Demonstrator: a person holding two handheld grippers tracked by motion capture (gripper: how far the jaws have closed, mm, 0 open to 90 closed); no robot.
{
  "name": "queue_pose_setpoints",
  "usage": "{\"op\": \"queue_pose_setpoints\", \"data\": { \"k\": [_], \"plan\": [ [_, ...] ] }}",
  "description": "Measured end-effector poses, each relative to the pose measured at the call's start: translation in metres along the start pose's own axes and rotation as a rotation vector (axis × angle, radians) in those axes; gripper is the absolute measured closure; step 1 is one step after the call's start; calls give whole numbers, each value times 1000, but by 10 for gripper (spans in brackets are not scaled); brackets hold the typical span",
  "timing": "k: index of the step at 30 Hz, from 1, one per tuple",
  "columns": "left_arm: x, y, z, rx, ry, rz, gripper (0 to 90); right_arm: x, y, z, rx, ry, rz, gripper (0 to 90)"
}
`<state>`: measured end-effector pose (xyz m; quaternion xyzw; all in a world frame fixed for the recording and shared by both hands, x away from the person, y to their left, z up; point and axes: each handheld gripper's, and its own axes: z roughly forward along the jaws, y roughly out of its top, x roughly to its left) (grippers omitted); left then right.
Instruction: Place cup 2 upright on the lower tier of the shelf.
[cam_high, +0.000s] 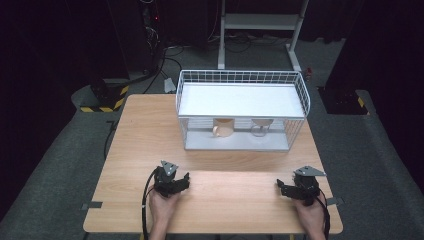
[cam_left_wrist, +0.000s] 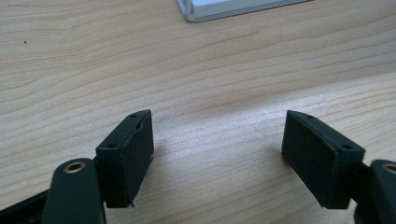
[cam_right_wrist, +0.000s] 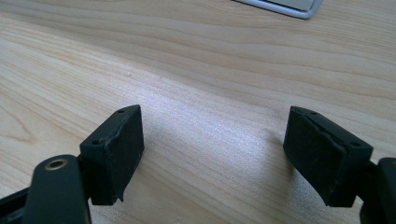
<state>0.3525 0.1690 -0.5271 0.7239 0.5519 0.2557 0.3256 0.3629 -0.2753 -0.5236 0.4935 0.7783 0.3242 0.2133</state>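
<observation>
A white wire rack (cam_high: 242, 110) with a solid white top shelf stands at the back middle of the wooden table (cam_high: 150, 130). Under the shelf hang a beige mug (cam_high: 223, 128) and a clear glass cup (cam_high: 261, 127). My left gripper (cam_high: 186, 181) rests near the front left of the table, held by a hand; its jaws stand open over bare wood (cam_left_wrist: 217, 149). At the front right my right gripper (cam_high: 281, 188) is also open with nothing between its jaws (cam_right_wrist: 212, 154). Both point toward the table's middle. A corner of the rack's base (cam_left_wrist: 205, 11) lies ahead of the left gripper.
A white metal stand (cam_high: 260, 22) and cables lie on the grey floor behind the table. A yellow-black striped block (cam_high: 105, 97) sits on the floor at the back left. The rack's base corner (cam_right_wrist: 299, 7) is ahead of the right gripper.
</observation>
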Motion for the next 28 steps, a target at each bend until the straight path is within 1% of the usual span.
{"op": "queue_pose_setpoints", "data": {
  "k": [2, 3, 4, 9, 16, 19, 20, 22, 24, 28],
  "plan": [
    [0, 0, 0, 4, 0, 2, 254, 0, 0, 0, 0, 0, 0, 203],
    [1, 0, 1, 14, 3, 5, 251, 0, 0, 0, 0, 0, 0, 203],
    [2, 0, 1, 18, -2, -2, 246, 0, 0, 0, 0, 0, 0, 203],
    [3, 1, 2, 26, 17, -16, 196, 0, 0, 0, 0, 0, 1, 203],
    [3, 1, 2, 26, 18, -15, 192, 0, 0, 0, 1, -2, 1, 204],
    [3, 1, 2, 30, 13, -16, 169, 0, 0, 0, 0, -1, 1, 203],
    [2, 2, 3, 35, 9, -10, 159, 0, 0, 0, 1, 1, 3, 198],
    [2, 2, 3, 36, 10, -9, 159, 0, 0, 0, 1, 1, 0, 196],
    [2, 2, 4, 32, 15, -18, 158, 0, 0, 0, 3, 6, -6, 179],
    [1, 2, 4, 33, 18, -21, 154, 0, 0, 1, 4, 7, -14, 174]
  ]
}}
